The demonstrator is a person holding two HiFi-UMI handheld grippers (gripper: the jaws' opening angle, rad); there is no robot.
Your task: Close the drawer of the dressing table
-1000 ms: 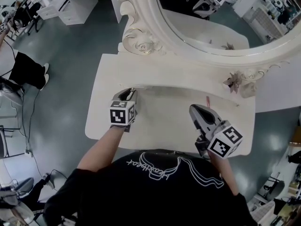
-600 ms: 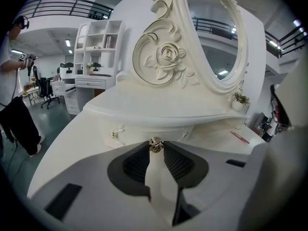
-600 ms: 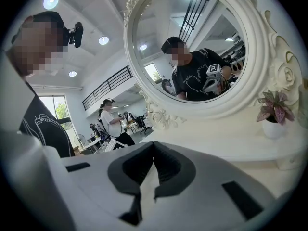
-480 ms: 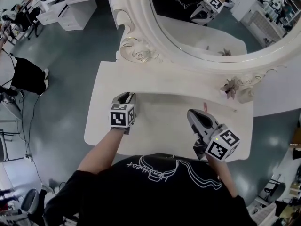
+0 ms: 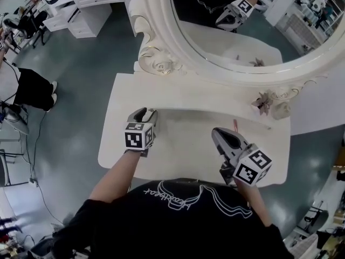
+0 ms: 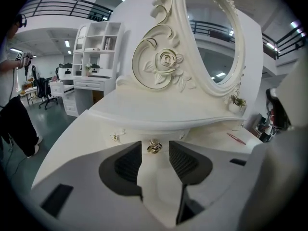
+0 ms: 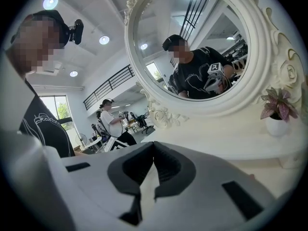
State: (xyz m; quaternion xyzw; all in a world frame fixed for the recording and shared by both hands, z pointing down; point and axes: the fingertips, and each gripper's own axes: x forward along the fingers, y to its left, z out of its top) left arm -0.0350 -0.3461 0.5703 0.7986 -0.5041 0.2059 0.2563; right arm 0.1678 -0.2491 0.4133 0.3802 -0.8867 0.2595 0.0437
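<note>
The white dressing table (image 5: 118, 139) carries a carved oval mirror (image 5: 161, 15). Below the upper shelf, the drawer front (image 6: 159, 134) has a small gold knob (image 6: 154, 147). My left gripper (image 6: 155, 142) points at that knob. Its jaws are opening, and the knob sits just at the tips with the pads (image 6: 129, 162) off it. From the head view the left gripper (image 5: 144, 112) rests near the table's left middle. My right gripper (image 5: 216, 132) hovers over the table's right half, shut with nothing between its pads (image 7: 166, 165).
A pink pen (image 5: 235, 124) lies on the table near a small potted plant (image 5: 264, 100) by the mirror's right foot. A second small knob (image 6: 114, 137) sits left of the gold one. White desks (image 5: 81, 4) and a person (image 6: 12, 105) stand across the floor to the left.
The left gripper's jaws have spread apart from the knob. Both hands have hardly shifted; the head camera has moved a little.
</note>
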